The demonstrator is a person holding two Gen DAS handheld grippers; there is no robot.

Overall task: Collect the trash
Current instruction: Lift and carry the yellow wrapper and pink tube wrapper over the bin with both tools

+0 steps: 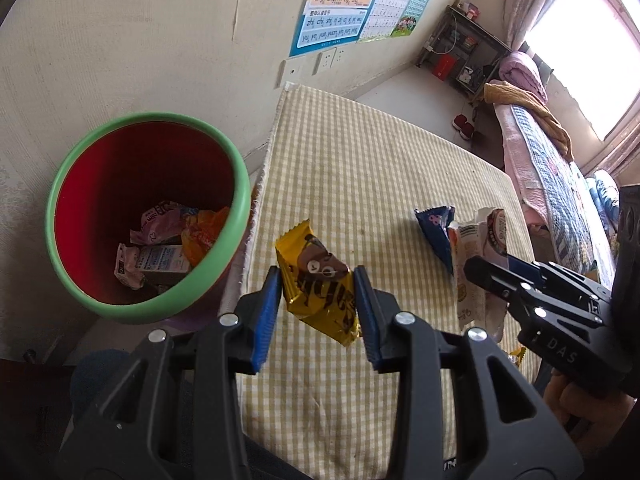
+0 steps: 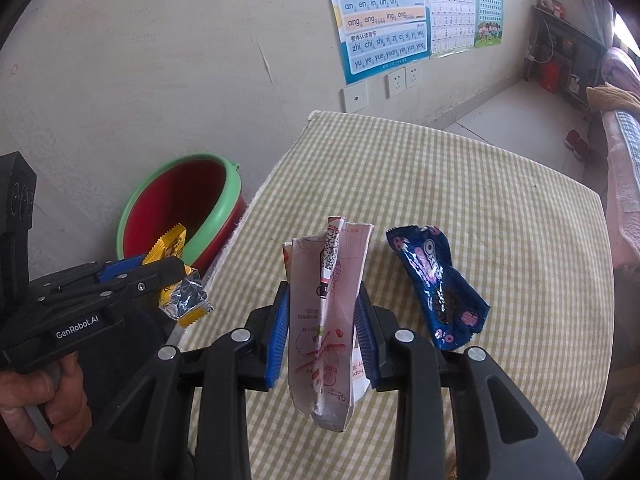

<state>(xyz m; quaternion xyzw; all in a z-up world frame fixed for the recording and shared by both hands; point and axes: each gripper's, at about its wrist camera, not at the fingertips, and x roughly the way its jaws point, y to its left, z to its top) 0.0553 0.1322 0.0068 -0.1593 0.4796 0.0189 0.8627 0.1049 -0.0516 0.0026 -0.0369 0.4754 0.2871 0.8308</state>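
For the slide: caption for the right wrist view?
Right gripper clamps a pink-and-white wrapper above the checked tablecloth, blue wrapper alongside.

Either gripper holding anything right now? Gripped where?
Left gripper clamps the yellow wrapper across its middle. Right gripper clamps the pink-and-white packet by its sides, mid-length.

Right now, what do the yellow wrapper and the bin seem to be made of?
Yellow wrapper: probably foil-lined plastic film, glossy; its inside shows silver and it creases sharply.
Bin: likely moulded plastic, smooth with a dull sheen; red wall, thick green rim.
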